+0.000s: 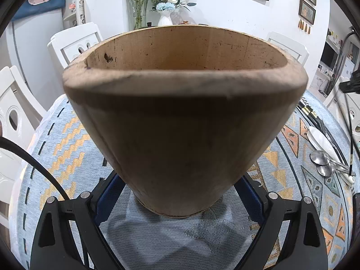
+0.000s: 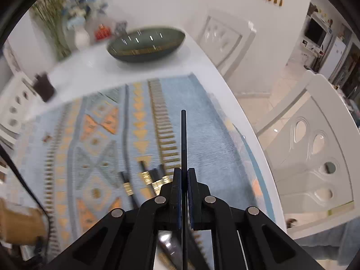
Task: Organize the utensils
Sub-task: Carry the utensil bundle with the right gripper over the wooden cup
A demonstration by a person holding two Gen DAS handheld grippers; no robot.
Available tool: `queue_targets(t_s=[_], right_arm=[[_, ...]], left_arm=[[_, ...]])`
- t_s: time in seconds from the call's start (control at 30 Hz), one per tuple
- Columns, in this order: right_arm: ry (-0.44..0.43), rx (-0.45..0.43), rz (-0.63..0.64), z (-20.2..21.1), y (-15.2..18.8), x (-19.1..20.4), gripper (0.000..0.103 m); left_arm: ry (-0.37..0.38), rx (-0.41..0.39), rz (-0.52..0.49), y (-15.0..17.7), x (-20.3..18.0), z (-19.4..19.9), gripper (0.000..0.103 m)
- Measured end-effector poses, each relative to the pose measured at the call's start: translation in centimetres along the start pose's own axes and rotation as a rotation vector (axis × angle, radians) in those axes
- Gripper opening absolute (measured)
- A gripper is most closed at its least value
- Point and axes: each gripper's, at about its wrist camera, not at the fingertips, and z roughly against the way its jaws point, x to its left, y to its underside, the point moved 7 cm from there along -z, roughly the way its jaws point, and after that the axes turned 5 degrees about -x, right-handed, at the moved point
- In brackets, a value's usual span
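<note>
The right gripper (image 2: 184,175) pinches one thin black chopstick (image 2: 183,139) above the patterned cloth's (image 2: 202,117) near edge; the left gripper (image 1: 180,193) seemingly clamps the tan wooden holder (image 1: 184,121) mid-cloth; next, carry the stick into it.

Matt, rough wooden holder (image 1: 184,121); woven cloth mat (image 1: 67,139); glossy metal spoons (image 1: 320,158); smooth black chopstick (image 2: 184,135).

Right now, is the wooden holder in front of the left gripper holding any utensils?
No, the wooden holder looks bare inside.
</note>
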Motion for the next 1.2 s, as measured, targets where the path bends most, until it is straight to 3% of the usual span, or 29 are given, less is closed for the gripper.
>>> queue_targets(t_s=[0.23,0.4,0.63,0.83,1.0,1.2], right_arm=[[-0.098,-0.093,-0.073,6.3,1.6,1.9,0.004],[-0.148,-0.128,-0.052,8.7,1.3,3.9,0.004],[-0.256,-0.231,-0.026,12.5,-1.9,8.1,0.004],[-0.444,-0.315,0.003,16.6,-5.7,13.8,0.004],[-0.637,-0.322,0.011,18.4,-6.9,19.4,0.004],[-0.699,-0.254,0.089,16.4,-5.2,25.5,0.004]], left_arm=[[-0.002,0.0,-0.003,-0.1,0.0,0.0,0.093],[-0.003,-0.001,-0.004,-0.1,0.0,0.1,0.093],[-0.003,-0.001,-0.004,-0.1,0.0,0.1,0.093],[-0.003,-0.001,-0.004,-0.1,0.0,0.0,0.093],[-0.003,0.0,-0.004,-0.1,0.0,0.1,0.093],[0.0,-0.002,-0.001,-0.1,0.0,0.1,0.093]])
